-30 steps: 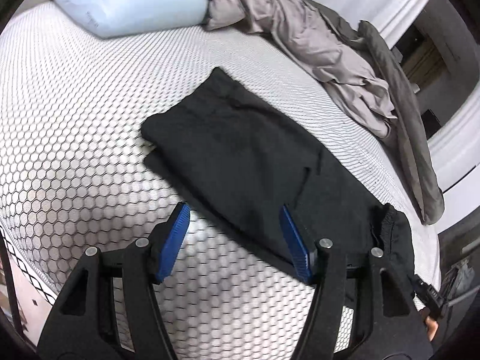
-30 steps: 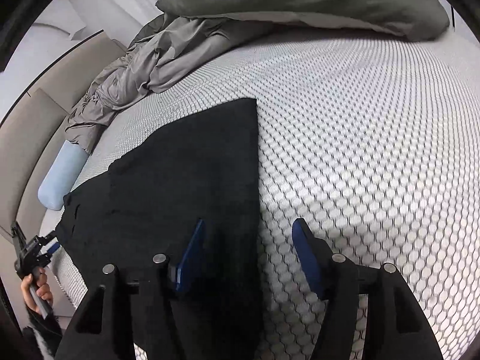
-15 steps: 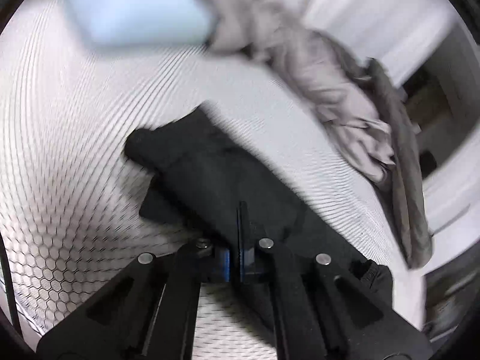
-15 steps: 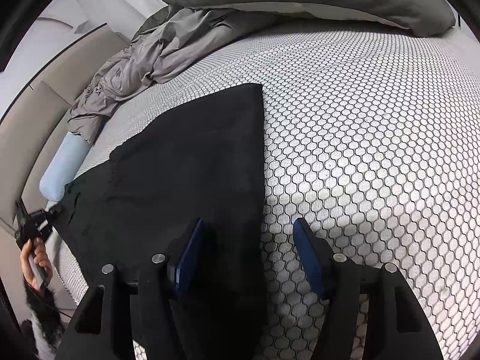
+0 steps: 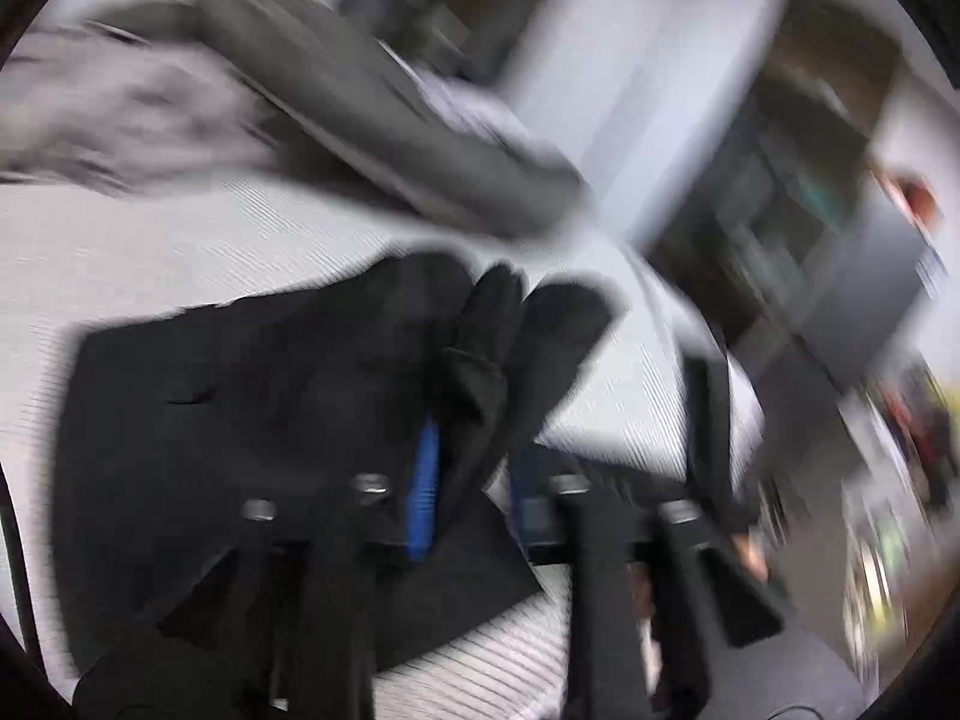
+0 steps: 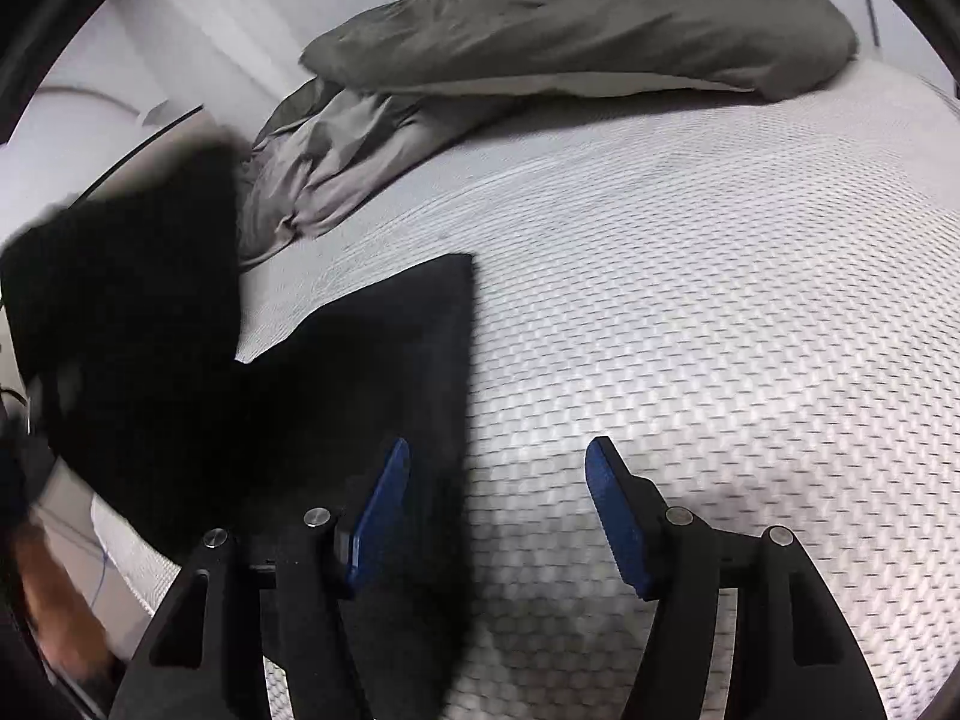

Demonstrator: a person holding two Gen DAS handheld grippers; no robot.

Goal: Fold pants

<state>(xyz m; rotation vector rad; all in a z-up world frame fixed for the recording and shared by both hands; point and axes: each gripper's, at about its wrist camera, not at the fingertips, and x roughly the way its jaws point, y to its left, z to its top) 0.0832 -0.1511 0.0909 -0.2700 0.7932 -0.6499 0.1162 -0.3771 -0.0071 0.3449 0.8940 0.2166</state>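
The black pants (image 6: 360, 372) lie on the white honeycomb mattress (image 6: 720, 330). One end of them (image 6: 120, 300) is raised in the air at the left of the right wrist view. In the blurred left wrist view my left gripper (image 5: 474, 486) is over the pants (image 5: 240, 396). Its jaws are opening, and a bunched ridge of black cloth (image 5: 480, 372) runs between them beside the left pad, with a gap showing. My right gripper (image 6: 498, 510) is open, one finger above the pants' edge and the other above bare mattress.
A dark grey duvet (image 6: 570, 42) and a crumpled light grey sheet (image 6: 324, 174) lie along the far side of the bed. A person's hand (image 6: 54, 600) shows at the lower left. Blurred furniture (image 5: 810, 210) stands beyond the bed's edge.
My left gripper shut on the pants' end, swung fast across the bed with the cloth and now stands parted. The right gripper shifted slightly and stays open.
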